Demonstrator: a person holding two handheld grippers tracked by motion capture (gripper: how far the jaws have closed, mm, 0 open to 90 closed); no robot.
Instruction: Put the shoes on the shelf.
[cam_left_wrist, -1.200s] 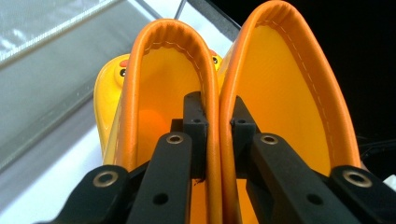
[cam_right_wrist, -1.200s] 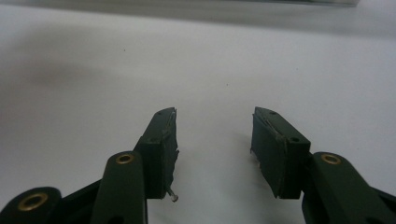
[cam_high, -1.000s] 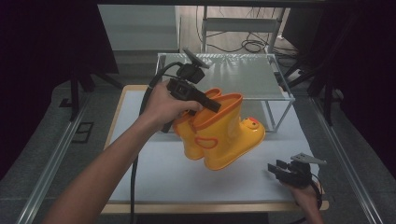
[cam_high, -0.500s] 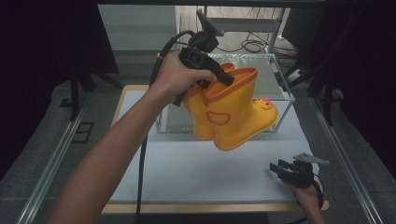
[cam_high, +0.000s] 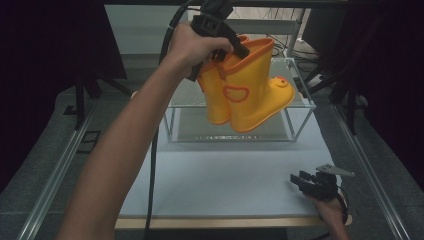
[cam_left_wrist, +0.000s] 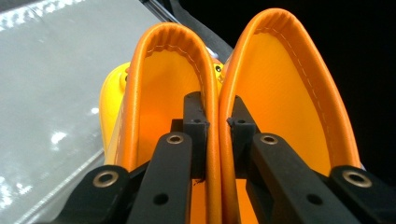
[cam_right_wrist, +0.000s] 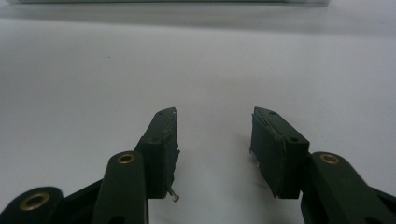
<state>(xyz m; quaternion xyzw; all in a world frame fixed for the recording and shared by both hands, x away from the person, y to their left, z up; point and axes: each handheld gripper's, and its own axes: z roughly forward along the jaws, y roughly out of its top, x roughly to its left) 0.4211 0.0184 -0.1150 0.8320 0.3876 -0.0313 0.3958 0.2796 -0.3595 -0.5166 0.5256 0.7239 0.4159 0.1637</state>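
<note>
The yellow boots (cam_high: 245, 90) hang clear of the desk, above the glass rack (cam_high: 300, 107) at its far edge, pinched together at their inner cuffs by the left gripper (cam_high: 235, 47), setting down remaining, while the right gripper (cam_high: 300, 181) rests half-open and empty near the front right corner.

Table (cam_high: 225, 185) had a pale grey top w/ wood front edge. Glass-topped rack (cam_high: 300, 107) stood on it toward the far edge, approx. centred. Right gripper (cam_high: 305, 181) rested near the front right corner.
</note>
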